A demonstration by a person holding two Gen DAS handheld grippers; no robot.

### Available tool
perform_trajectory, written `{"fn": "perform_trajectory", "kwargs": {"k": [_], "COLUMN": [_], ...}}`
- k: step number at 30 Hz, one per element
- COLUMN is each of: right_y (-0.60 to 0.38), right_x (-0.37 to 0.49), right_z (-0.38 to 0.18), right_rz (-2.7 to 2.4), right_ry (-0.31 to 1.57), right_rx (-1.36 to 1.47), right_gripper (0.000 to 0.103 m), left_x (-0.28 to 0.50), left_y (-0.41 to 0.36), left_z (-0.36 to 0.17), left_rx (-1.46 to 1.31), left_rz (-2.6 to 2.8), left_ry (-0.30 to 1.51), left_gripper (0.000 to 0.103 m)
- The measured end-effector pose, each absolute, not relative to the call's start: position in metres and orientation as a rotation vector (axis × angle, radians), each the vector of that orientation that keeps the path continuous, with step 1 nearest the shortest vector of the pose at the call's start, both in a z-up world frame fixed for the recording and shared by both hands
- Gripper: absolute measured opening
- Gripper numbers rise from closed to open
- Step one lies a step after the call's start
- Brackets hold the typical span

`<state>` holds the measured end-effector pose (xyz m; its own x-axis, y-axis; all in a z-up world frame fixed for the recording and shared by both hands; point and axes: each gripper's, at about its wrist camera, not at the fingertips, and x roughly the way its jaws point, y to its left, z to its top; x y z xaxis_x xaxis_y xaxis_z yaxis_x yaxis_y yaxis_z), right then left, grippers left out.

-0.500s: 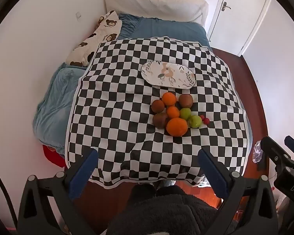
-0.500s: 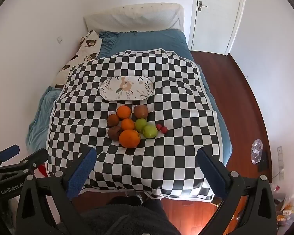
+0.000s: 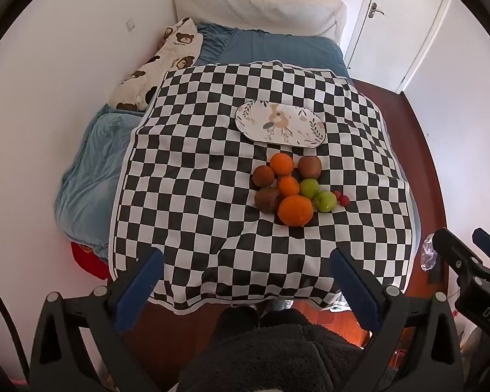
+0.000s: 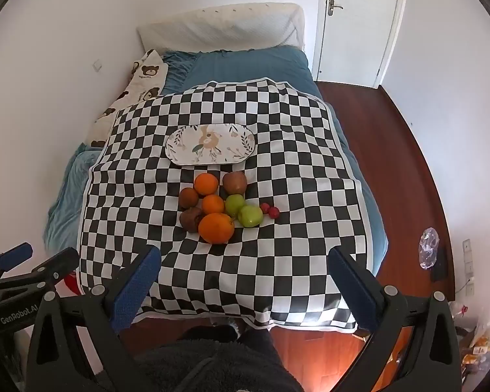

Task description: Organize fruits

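A pile of fruit lies on a black-and-white checkered cloth (image 3: 196,196) over the bed: a big orange (image 3: 295,210) at the front, two smaller oranges (image 3: 282,164), brown fruits (image 3: 263,175), two green apples (image 3: 325,201) and two small red fruits (image 3: 343,200). An empty oval floral plate (image 3: 280,123) sits just behind the pile. The same pile (image 4: 216,227) and plate (image 4: 210,144) show in the right wrist view. My left gripper (image 3: 245,290) and right gripper (image 4: 245,290) are both open and empty, held near the bed's foot, well short of the fruit.
A white pillow (image 3: 261,9) and a bear-print pillow (image 3: 160,65) lie at the bed's head and left side. A white door (image 4: 356,26) stands at the back right. Wooden floor (image 4: 392,163) runs along the right, with a clear plastic bag (image 4: 428,251) on it.
Both views have shifted very slightly; the fruit and plate have not moved. Both grippers stay open.
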<state>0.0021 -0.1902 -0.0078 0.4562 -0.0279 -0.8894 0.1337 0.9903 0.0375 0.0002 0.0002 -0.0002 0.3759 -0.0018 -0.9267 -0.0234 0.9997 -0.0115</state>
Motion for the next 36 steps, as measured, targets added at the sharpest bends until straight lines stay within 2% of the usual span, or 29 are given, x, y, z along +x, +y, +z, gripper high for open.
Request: {"fn": "perform_trajectory", "kwargs": {"k": [36], "right_y": [-0.1895], "right_x": [0.0031], "right_z": [-0.0093], "right_rz": [-0.1], "right_ry": [1.104], "right_rx": [0.109], "right_gripper": [0.103], "left_x": [0.0], "left_y": [0.0002], "left_z": [-0.0002], "left_rx": [-0.029], "left_rz": [0.011], "left_ry": [1.191], "left_gripper": [0.103]}}
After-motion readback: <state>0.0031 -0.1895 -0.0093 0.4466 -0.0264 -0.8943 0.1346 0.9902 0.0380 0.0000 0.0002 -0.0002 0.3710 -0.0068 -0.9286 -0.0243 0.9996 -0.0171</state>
